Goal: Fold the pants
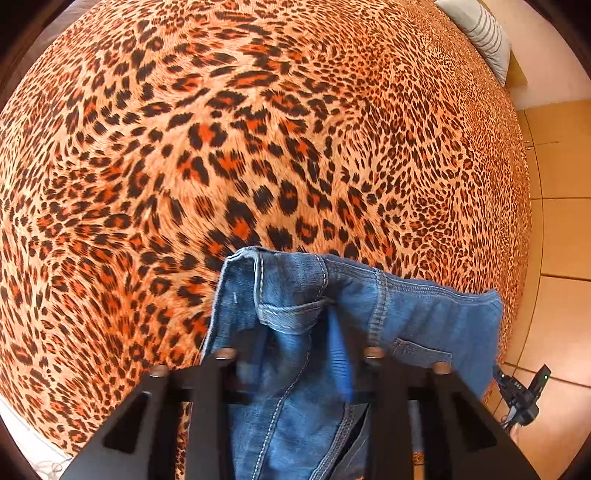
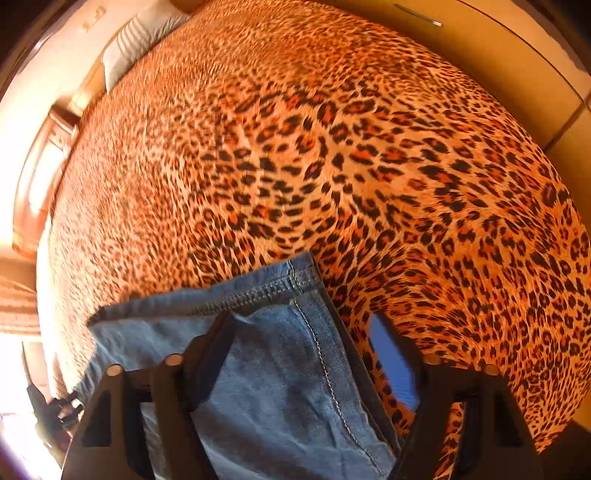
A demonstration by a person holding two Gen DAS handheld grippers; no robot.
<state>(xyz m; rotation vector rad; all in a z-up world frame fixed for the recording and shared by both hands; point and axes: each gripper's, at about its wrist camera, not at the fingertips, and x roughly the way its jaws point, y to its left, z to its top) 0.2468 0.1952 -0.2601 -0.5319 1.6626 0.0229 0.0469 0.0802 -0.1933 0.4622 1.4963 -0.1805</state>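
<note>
Spread across nearly the whole frame in both views: a bed under a soft, short-napped leopard-print cover in orange, tan and black, smooth and almost unwrinkled. At the upper right of the left wrist view, a pale grey striped pillow, plump and rectangular; seen again at the upper left of the right wrist view. Down the right edge of the left wrist view, a tan tiled floor with dark grout lines.

In the lower centre of both views, blue denim pants, sturdy woven cloth with pale double stitching, a belt loop and a small pocket corner visible, draped over the bed cover. In the right wrist view, a faded stretch with a thick hemmed band and one long straight seam.

Left gripper, black and angular: jaws part-way apart with denim bunched between them and a blue pad against the cloth; hard to tell whether actually clamped. Right gripper: jaws spread wide, left finger lying on the denim, right finger with its blue pad over the bed cover, clear of the cloth.
</note>
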